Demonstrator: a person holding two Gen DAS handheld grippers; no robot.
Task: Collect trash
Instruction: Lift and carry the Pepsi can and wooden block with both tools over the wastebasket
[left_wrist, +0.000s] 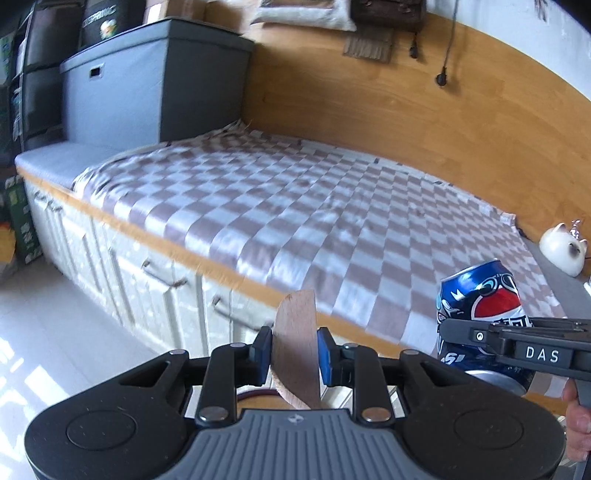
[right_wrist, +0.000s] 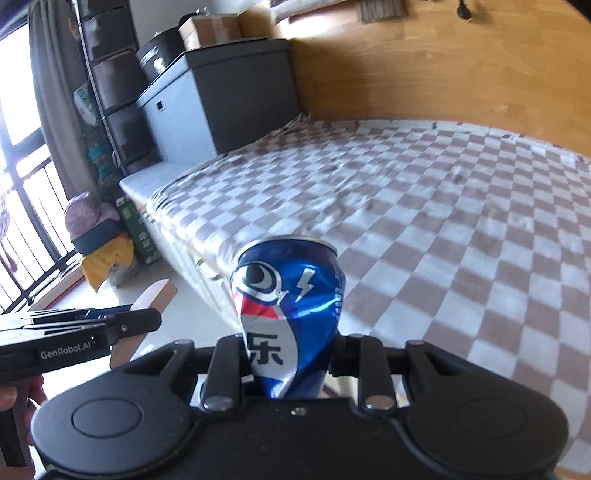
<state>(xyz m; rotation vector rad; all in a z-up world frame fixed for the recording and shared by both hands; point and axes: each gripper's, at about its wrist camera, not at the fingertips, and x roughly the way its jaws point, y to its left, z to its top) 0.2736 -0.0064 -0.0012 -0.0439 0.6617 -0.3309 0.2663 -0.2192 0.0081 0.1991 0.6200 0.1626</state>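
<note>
My left gripper (left_wrist: 294, 350) is shut on a brown piece of cardboard (left_wrist: 296, 343), held upright in the air beside the bed. My right gripper (right_wrist: 288, 356) is shut on a dented blue Pepsi can (right_wrist: 288, 291), held over the bed's front edge. The can (left_wrist: 480, 306) and the right gripper (left_wrist: 517, 341) also show at the right of the left wrist view. The left gripper (right_wrist: 110, 325) with the cardboard (right_wrist: 155, 295) shows at the left of the right wrist view.
A bed with a checkered brown-and-white blanket (left_wrist: 295, 206) fills the middle, with white drawers (left_wrist: 147, 280) below and a wooden wall panel (left_wrist: 406, 103) behind. A grey storage box (left_wrist: 147, 85) stands at its far end. A white cat figurine (left_wrist: 561, 249) sits at right. Bags (right_wrist: 103, 254) lie on the floor.
</note>
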